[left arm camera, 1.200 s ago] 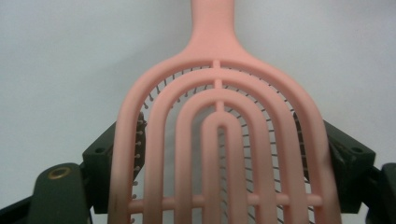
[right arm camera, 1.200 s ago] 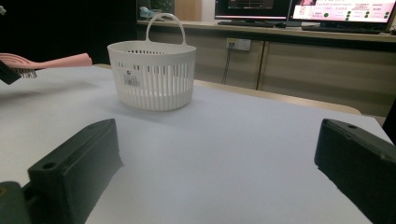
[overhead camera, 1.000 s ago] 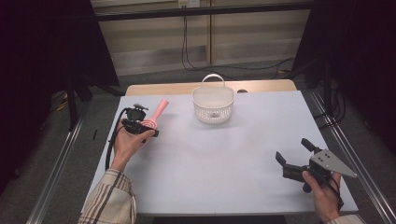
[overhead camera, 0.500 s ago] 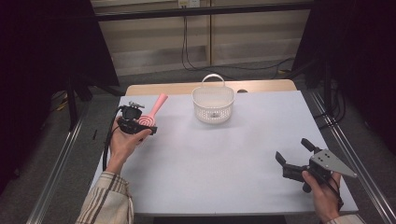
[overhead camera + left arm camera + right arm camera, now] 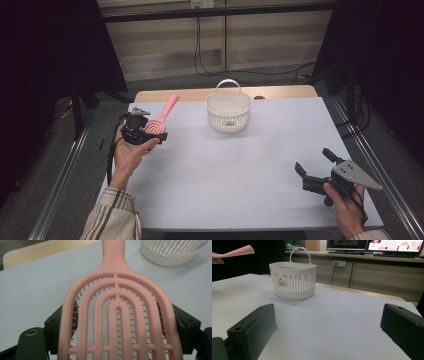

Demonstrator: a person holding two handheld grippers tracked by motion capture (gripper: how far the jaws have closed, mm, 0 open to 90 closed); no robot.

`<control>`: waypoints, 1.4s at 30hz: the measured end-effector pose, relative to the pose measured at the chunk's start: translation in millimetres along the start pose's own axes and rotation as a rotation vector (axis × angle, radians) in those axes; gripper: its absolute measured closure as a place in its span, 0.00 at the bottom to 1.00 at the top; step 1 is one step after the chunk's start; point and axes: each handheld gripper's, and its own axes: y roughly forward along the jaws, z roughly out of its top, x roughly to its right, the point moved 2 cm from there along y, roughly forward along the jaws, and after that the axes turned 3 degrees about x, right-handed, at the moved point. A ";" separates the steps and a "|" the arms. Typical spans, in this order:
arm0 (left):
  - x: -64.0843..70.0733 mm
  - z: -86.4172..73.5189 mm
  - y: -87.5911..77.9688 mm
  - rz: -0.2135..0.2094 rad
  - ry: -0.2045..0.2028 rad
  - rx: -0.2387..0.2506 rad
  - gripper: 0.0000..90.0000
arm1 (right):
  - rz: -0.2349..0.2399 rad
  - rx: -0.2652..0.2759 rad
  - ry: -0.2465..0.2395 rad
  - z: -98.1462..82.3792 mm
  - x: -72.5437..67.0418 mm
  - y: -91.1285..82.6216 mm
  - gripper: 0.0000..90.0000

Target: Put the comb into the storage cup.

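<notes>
At the table's far left, the left gripper [image 5: 150,134] clamps the pink hairbrush [image 5: 161,120] by its head, handle pointing far-right toward the white basket [image 5: 228,111], while the right gripper [image 5: 316,168] rests wide open near right.

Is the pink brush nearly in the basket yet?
Picked up: the left claw grips the pink plastic hairbrush by its head, above the table. Left to do, probably: carry it to the white slatted plastic basket and drop it in. The right claw waits open.

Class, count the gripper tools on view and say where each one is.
2. The left gripper is at the table's left, shut on the pink hairbrush. The right gripper is at the front right, open.
</notes>
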 end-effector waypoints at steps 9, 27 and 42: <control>10.0 0.0 -10.0 -0.032 0.029 0.055 0.22 | 0.001 0.002 0.001 0.3 -0.2 -0.3 0.00; 28.2 -0.8 -23.5 -0.126 0.062 0.116 0.22 | 0.005 0.003 0.000 0.5 -0.8 -0.4 0.00; 54.4 0.6 -22.5 -0.208 0.126 0.135 0.22 | 0.010 0.005 -0.004 0.8 -1.8 -0.7 0.00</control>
